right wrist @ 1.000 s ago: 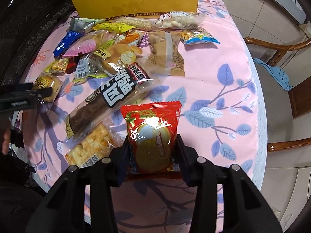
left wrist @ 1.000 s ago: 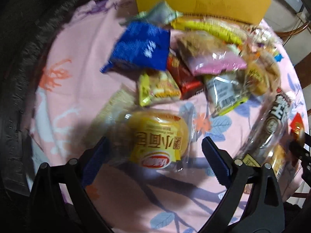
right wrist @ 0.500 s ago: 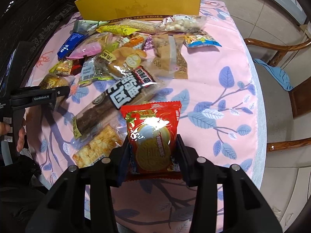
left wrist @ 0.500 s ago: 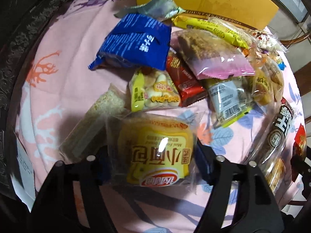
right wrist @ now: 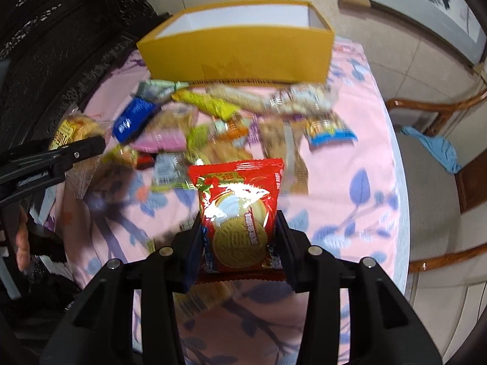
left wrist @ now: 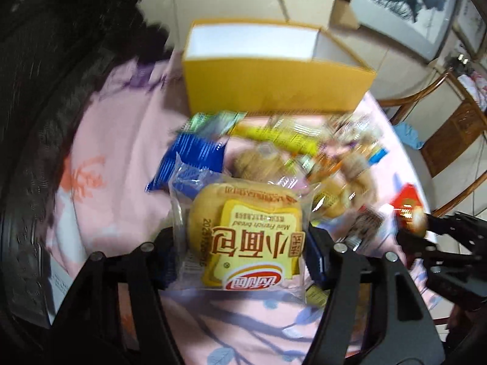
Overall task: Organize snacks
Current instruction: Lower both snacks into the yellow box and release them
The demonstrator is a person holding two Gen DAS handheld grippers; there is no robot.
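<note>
My left gripper (left wrist: 242, 248) is shut on a clear-wrapped yellow mini bread bun (left wrist: 246, 234) and holds it above the table. My right gripper (right wrist: 240, 240) is shut on a red biscuit packet (right wrist: 240, 206), also lifted. An open yellow box (left wrist: 274, 79) with a white inside stands at the table's far edge; it also shows in the right wrist view (right wrist: 237, 48). Several snack packets (right wrist: 219, 121) lie in a pile in front of the box. In the right wrist view the left gripper (right wrist: 51, 158) and its bun (right wrist: 70, 130) show at the left.
The round table has a pink floral cloth (right wrist: 350, 158). Wooden chairs (right wrist: 441, 164) stand to the right, one with a blue cloth (right wrist: 432, 149). Dark carved furniture (right wrist: 61, 30) stands to the left. A blue packet (left wrist: 191, 158) lies nearest the left bun.
My left gripper closed on the yellow bun and lifted it off the table. Both grippers rose and tilted up, so the box's open top now shows.
</note>
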